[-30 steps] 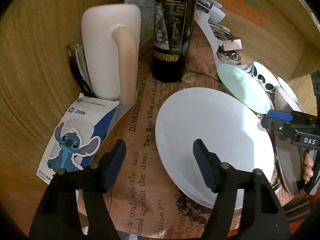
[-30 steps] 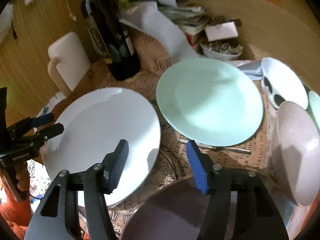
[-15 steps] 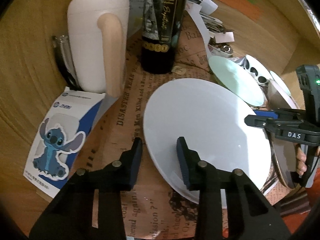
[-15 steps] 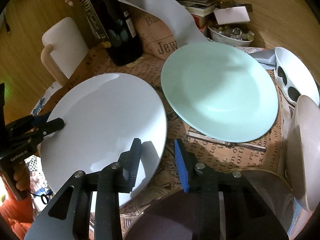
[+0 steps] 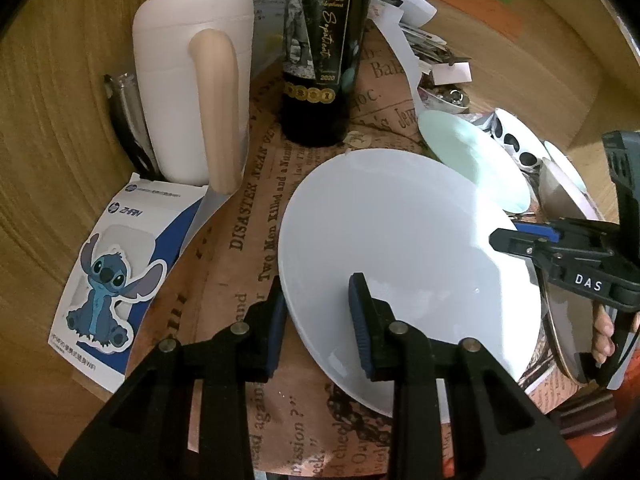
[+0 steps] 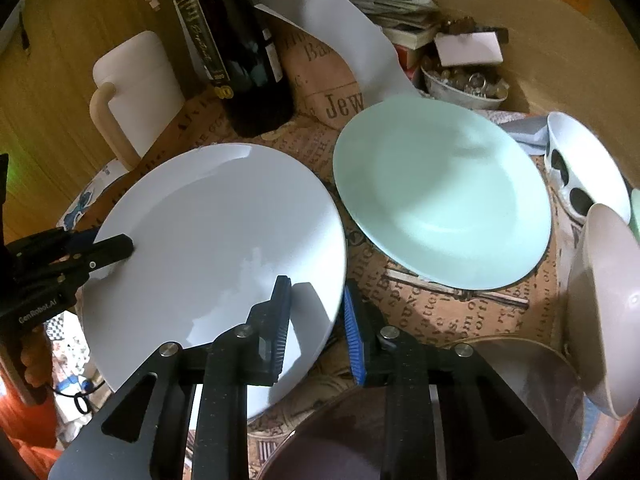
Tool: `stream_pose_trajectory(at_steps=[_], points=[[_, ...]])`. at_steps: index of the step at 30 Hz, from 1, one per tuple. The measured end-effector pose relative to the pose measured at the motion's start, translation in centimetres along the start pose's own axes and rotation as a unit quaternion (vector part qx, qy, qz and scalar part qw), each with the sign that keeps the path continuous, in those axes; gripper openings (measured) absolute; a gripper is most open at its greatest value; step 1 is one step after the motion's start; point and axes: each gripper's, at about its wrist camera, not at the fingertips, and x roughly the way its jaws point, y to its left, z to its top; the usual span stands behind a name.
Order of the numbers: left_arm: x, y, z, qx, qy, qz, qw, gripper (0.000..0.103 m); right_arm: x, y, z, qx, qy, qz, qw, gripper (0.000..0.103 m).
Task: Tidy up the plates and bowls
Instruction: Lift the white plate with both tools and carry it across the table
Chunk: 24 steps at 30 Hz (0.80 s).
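Observation:
A large white plate (image 5: 404,248) (image 6: 224,248) lies on the newspaper-print mat, its near rim lifted. My left gripper (image 5: 316,312) is shut on the plate's left rim, one finger above and one below. My right gripper (image 6: 316,312) is shut on the opposite rim; it also shows in the left wrist view (image 5: 520,240). A mint-green plate (image 6: 440,196) (image 5: 472,160) lies beside the white one. A white bowl with black spots (image 6: 588,168), a pale pink bowl (image 6: 608,304) and a dark plate (image 6: 352,436) sit at the right.
A dark wine bottle (image 5: 324,52) and a white jug with a beige handle (image 5: 192,92) stand behind the plates. A Stitch sticker card (image 5: 116,272) lies at the left. Papers and a small dish of trinkets (image 6: 464,84) crowd the back.
Both grippers moved in and closed on opposite rims of the white plate. The plate's edge now sits between each pair of fingers.

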Motion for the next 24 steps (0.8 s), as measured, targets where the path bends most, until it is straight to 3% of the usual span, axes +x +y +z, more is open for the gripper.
stream_pose_trajectory(at_steps=[9,24], points=[[-0.9,-0.7,0.5,0.003,-0.017,0.01,0.9998,0.03,-1.4,-0.5,0.3,0.009,-0.02,-0.005,1.0,0.019],[-3.0,-3.4,2.0,0.014,-0.052,-0.005,0.9985,0.03,-5.2,-2.3,0.5,0.039,-0.066,-0.004,0.997,0.019]])
